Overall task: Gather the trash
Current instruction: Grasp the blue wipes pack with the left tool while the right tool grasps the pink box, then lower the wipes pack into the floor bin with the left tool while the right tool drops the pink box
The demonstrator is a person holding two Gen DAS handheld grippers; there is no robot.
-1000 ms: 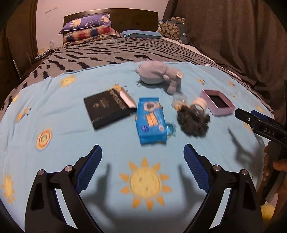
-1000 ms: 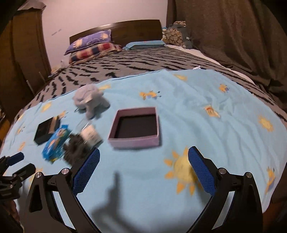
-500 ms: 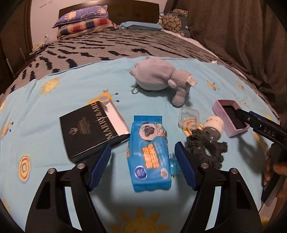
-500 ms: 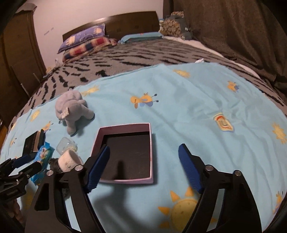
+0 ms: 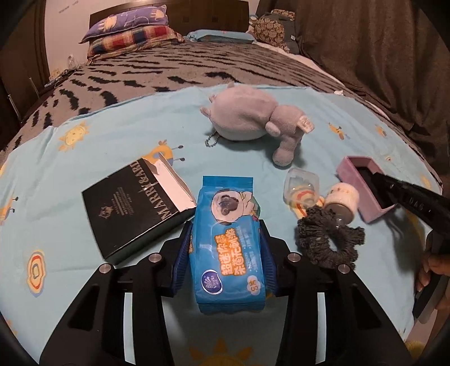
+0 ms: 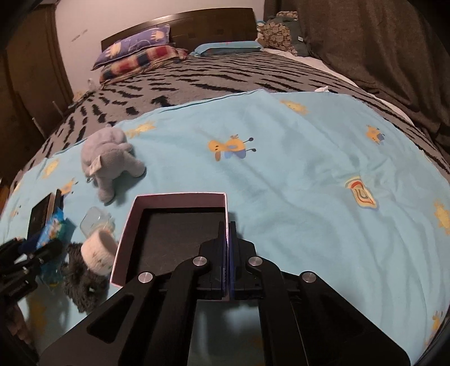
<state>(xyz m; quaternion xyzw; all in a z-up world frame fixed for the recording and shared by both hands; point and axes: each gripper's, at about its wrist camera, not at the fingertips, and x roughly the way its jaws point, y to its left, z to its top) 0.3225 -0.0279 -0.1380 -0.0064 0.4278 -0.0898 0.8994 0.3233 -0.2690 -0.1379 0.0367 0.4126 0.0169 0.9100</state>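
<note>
Glossy blue wipes pack (image 5: 229, 245) between the closing left gripper (image 5: 226, 253) pads, matte black box (image 5: 135, 208) just left of it, fuzzy scrunchie (image 5: 327, 242) right, right gripper (image 6: 227, 225) clamped on pink tray (image 6: 180, 198) wall.

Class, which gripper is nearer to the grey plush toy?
Left. The left gripper straddles the blue wipes pack just below the grey plush toy; the right gripper clamps the pink box's far-side wall.

**Bedding and a plush toy**

A grey plush toy (image 5: 253, 118) lies on the light blue sun-print sheet (image 5: 112, 140). Behind it spreads a zebra-striped blanket (image 5: 182, 67), with stacked pillows (image 5: 132, 33) against the dark headboard (image 6: 197, 21).
</note>
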